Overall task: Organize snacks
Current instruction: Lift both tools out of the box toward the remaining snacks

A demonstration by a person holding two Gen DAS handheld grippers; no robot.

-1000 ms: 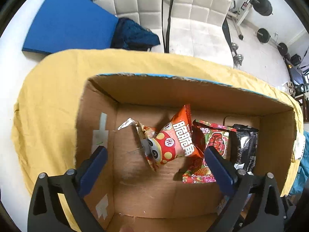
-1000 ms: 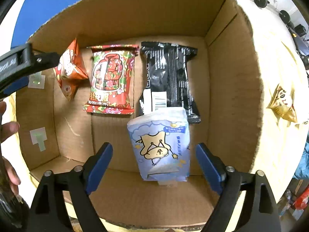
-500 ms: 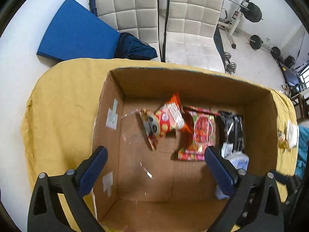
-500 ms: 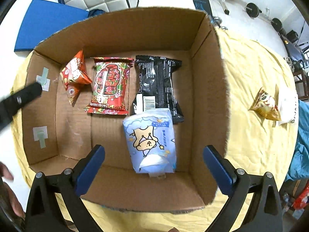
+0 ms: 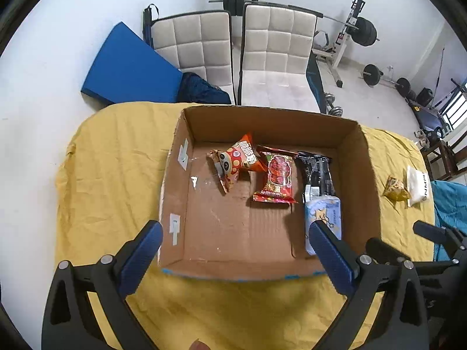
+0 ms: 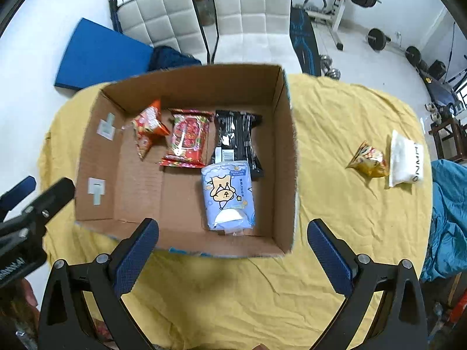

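An open cardboard box (image 5: pixel 175 192) (image 6: pixel 284 151) sits on a yellow cloth. Inside lie an orange triangular snack (image 5: pixel 238 160) (image 6: pixel 147 129), a red packet (image 5: pixel 275 175) (image 6: pixel 186 138), a black packet (image 5: pixel 316 172) (image 6: pixel 239 134) and a light blue packet (image 5: pixel 324 213) (image 6: pixel 227 195). A yellow triangular snack (image 6: pixel 367 160) (image 5: pixel 395 188) and a white packet (image 6: pixel 404 159) (image 5: pixel 418 185) rest on the cloth right of the box. My left gripper (image 5: pixel 233 239) is open above the box's near edge. My right gripper (image 6: pixel 230 236) is open over the near right corner, holding nothing.
The yellow cloth (image 6: pixel 335 233) covers a round table. Two white padded chairs (image 5: pixel 233 58), a blue mat (image 5: pixel 128 67) and weight equipment (image 5: pixel 362 32) stand beyond it. A teal cloth (image 6: pixel 446 213) hangs at the right edge.
Both grippers have pulled up and back out of the box. The light blue packet, earlier between the right fingers, now lies released in the box.
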